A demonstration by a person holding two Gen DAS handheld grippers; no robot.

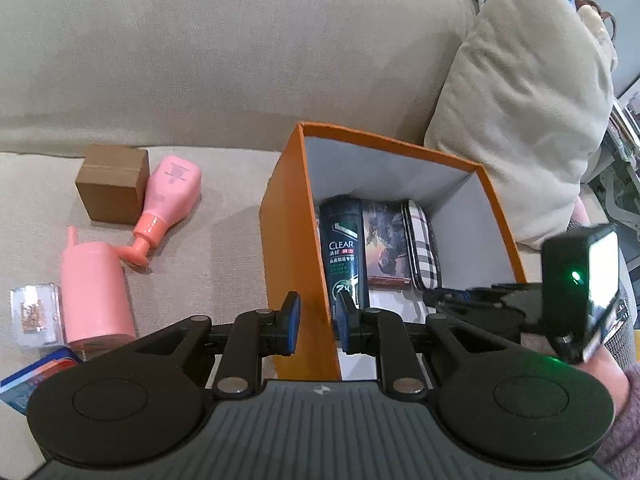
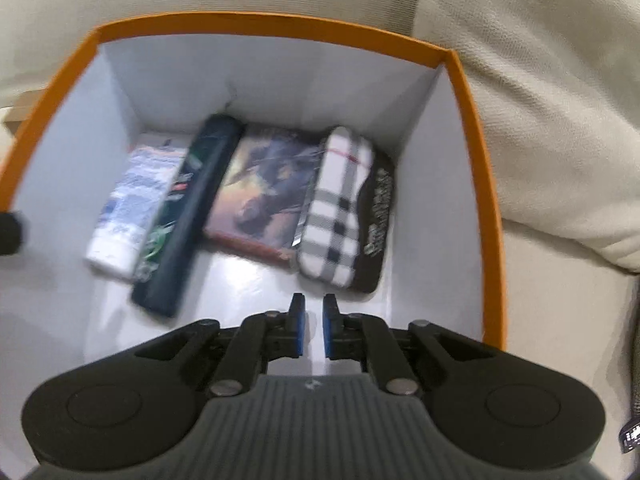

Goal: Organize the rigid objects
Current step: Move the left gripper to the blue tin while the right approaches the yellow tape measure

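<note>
sofa (image 1: 200, 80): I have everything sitting on its beige seat; cushion (image 1: 520, 120) just behind the box on the right.
orange box (image 1: 288, 216): upright, open top, on the seat. I hold its near-left wall with the left gripper (image 1: 316, 320), jaws closed on that wall, one pad outside, one inside.
inside the box: dark green bottle (image 2: 188, 216), picture card box (image 2: 260, 192), plaid case (image 2: 340, 204), white tube (image 2: 132, 200), all lying flat side by side, long axes running toward the far wall.
right gripper (image 2: 314, 328): I have it over the box's open top, pointing steeply down at the bare white floor near the plaid case; jaws closed to a narrow slit, nothing between them.
loose items: pink cup (image 1: 96, 288), pink pump bottle (image 1: 164, 208), brown carton (image 1: 112, 188), clear packet (image 1: 36, 312), all on the seat left of the box, outside it.
key relation: the loose things lie to the left, beyond the box wall from my empty right gripper. Left hand is nearer but busy bracing.
pink cup axis: runs toward and away from the left camera, straw end away.
my guess: right gripper crosses left to fetch next.
</note>
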